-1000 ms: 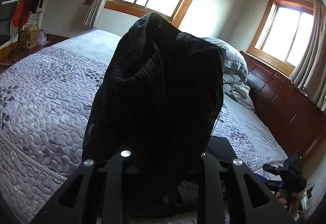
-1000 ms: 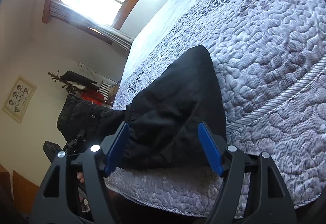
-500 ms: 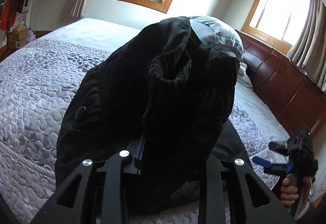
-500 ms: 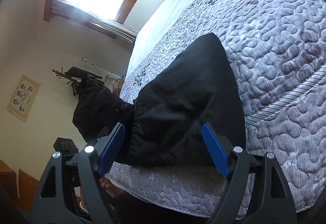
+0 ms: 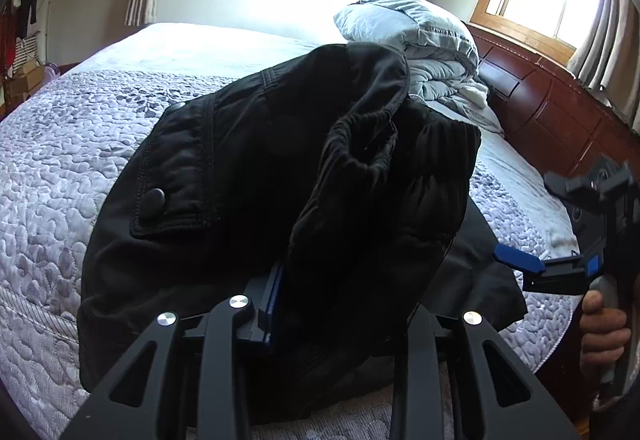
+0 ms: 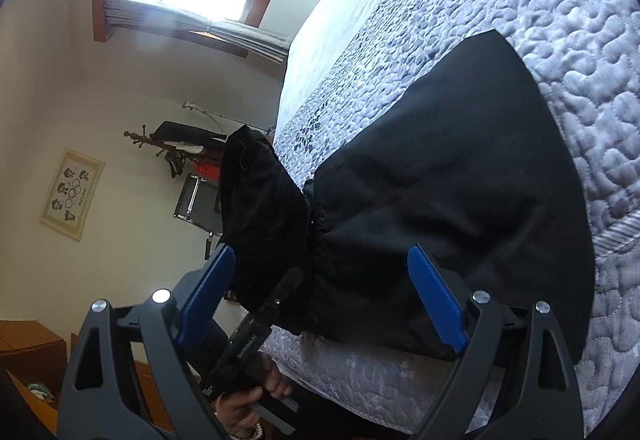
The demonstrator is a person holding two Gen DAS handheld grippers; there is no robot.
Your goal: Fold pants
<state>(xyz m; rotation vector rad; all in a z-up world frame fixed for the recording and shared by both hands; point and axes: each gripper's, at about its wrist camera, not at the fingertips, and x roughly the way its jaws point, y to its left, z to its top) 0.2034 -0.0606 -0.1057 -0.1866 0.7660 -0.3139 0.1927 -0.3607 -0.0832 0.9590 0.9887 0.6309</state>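
One pair of black pants [image 5: 248, 208] is seen on the quilted bed [image 5: 52, 168], near its edge, with the waistband bunch lifted above the flat leg part. That bunch is gripped by the left gripper [image 5: 340, 304], whose fingers are easing apart around the cloth. The right gripper [image 6: 320, 304] is held beside the pants, its fingers wide, widening, and empty.

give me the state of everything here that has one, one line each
black padded pants: bunched waistband end lifted in the left tongs, the rest lying flat on the bed
left tongs: opening, pants fabric between the fingers
right tongs: opening, nothing gripped, fingers wide apart
purple quilted bedspread: spread flat over the bed
grey duvet: heaped at the headboard
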